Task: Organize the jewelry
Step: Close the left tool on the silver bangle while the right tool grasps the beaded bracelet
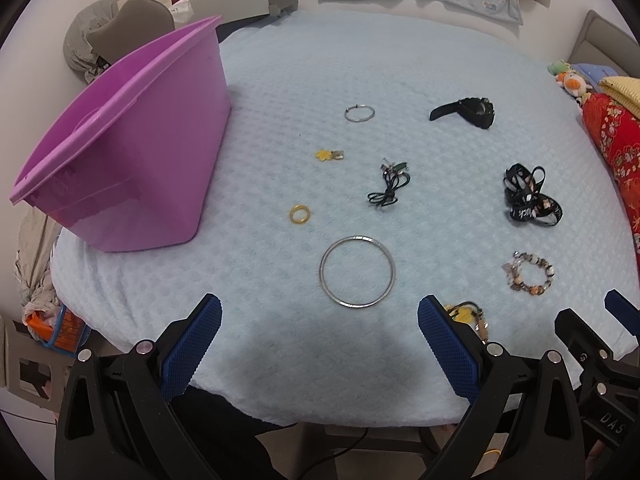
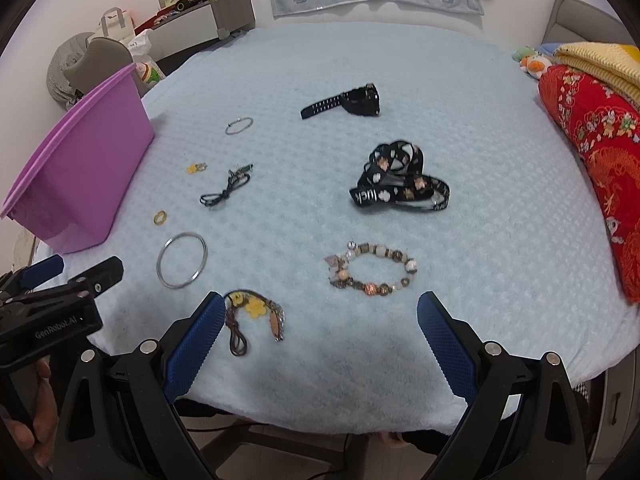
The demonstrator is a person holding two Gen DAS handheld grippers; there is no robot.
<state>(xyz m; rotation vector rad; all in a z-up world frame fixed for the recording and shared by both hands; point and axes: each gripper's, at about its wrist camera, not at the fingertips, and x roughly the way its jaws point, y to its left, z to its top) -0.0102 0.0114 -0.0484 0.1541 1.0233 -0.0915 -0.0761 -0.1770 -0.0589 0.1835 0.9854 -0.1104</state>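
Observation:
A purple bin [image 1: 132,152] [image 2: 80,168] stands at the left on a pale blue blanket [image 1: 400,360]. Jewelry lies spread out: a large silver bangle [image 1: 357,239] [image 2: 205,254], a small silver ring bracelet [image 1: 359,113], a yellow ring [image 1: 300,214], a yellow flower charm [image 1: 328,155], a black cord necklace [image 1: 386,188], a black watch [image 1: 468,112] [image 2: 348,102], a black ribbon lanyard [image 1: 530,196] [image 2: 400,184], a beaded bracelet [image 1: 530,272] [image 2: 372,270] and a brown cord pendant with a yellow flower [image 2: 252,314]. My left gripper [image 1: 320,328] is open and empty before the bangle. My right gripper [image 2: 318,328] is open and empty before the beaded bracelet.
A red patterned cushion [image 2: 596,160] and a yellow blanket [image 2: 600,60] lie at the right edge, with small plush toys [image 2: 532,60] behind. A grey cabinet [image 2: 200,20] and a grey chair [image 1: 120,28] stand beyond the far left. The left gripper body [image 2: 52,312] shows in the right wrist view.

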